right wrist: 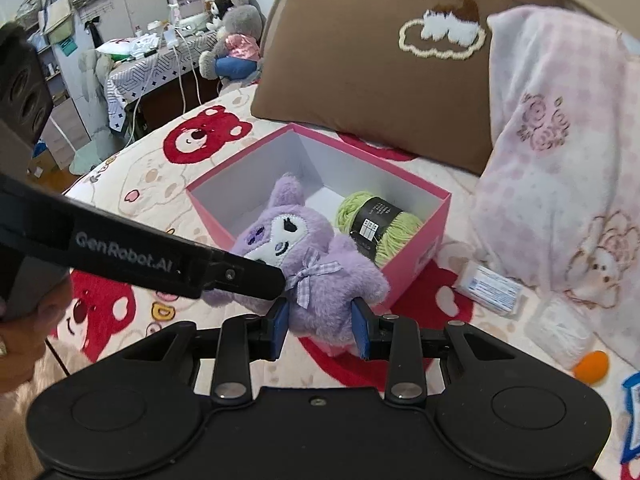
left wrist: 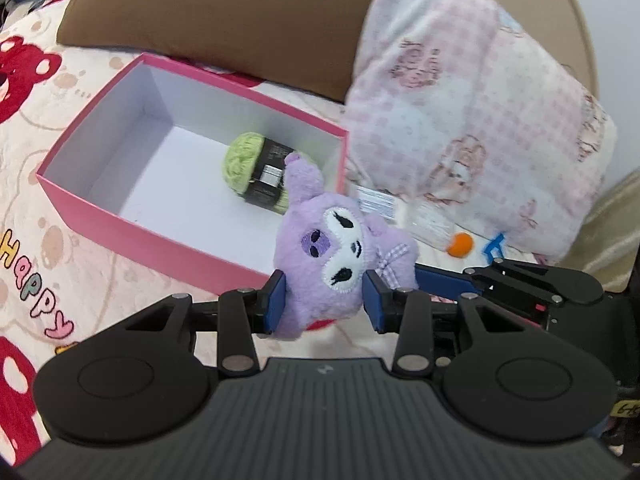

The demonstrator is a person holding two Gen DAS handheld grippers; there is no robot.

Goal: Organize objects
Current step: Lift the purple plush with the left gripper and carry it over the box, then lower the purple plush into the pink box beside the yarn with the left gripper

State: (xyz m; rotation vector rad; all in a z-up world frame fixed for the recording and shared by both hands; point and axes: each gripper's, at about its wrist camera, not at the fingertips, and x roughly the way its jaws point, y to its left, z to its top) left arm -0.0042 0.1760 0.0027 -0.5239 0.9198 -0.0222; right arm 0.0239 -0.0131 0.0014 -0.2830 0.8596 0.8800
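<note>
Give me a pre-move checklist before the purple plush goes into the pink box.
1. Left gripper clamped on the purple plush: ok, pads press its head.
2. Right gripper clamped on the plush's lower body: ok.
3. Pink box open, no lid in the way: ok.
4. Free floor space in the box: ok, the green yarn takes only one end.
5. Plush fully above the box rim: cannot tell from these angles.
6. Loose items beside the box, the orange ball and the white packet, out of the path: ok.
</note>
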